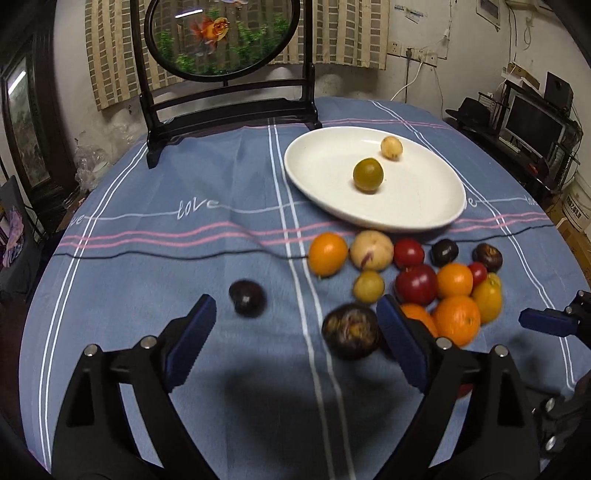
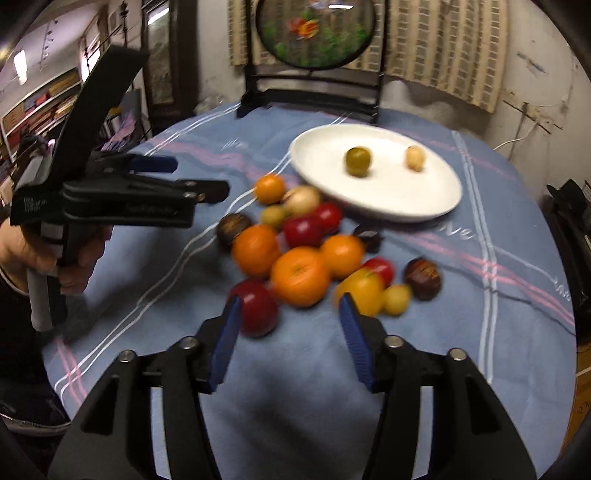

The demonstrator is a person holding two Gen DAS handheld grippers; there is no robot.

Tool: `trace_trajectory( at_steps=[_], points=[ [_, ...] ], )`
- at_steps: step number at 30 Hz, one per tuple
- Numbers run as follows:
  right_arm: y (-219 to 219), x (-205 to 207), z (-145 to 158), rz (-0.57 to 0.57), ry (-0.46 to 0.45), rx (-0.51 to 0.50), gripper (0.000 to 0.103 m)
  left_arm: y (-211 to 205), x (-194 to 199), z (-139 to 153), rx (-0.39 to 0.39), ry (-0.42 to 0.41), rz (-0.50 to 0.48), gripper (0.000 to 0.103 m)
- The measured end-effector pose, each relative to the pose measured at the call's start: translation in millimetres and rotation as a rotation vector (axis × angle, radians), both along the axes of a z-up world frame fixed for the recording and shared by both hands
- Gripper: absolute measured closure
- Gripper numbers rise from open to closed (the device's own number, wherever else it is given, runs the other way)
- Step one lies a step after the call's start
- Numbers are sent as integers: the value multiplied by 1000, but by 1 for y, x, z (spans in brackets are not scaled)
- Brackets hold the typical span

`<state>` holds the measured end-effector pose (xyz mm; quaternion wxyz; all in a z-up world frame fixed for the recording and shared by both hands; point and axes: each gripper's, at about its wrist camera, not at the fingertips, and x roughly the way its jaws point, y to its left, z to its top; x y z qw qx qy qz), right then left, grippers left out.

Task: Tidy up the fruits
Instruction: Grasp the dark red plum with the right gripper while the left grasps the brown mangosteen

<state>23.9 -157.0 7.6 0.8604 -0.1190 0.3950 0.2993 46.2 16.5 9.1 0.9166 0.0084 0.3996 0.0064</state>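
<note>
I note both my left gripper (image 1: 295, 325) and right gripper (image 2: 290, 325) spread wide, holding nothing, near the white plate (image 1: 424, 210) bearing two fruits.

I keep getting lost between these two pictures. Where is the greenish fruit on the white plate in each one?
Left wrist view: greenish fruit right of centre, upper half, on the white plate.
Right wrist view: right of centre, upper part, on the plate's left half.
Shared landmark: goldfish screen behind the plate.

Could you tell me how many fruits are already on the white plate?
2. A green-yellow round fruit sits near the middle of the white plate, and a small pale yellow fruit lies behind it toward the far rim. Nothing seems hidden there.
</note>
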Motion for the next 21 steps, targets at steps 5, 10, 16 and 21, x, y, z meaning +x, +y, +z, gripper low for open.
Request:
trace_trajectory(
  at_steps=[5, 10, 16, 21],
  points=[
    [16, -4, -16, -14, 39, -27, 42, 4, -17, -5, -2, 13, 5, 12],
    [31, 7, -29, -38, 69, -54, 42, 8, -23, -10, -7, 29, 5, 12],
    [37, 12, -31, -54, 57, -38, 63, 4, -15, -19, -10, 61, -8, 12],
    [9, 3, -20, -75, 32, 7, 63, -10, -6, -30, 21, 84, -64, 13]
  ],
)
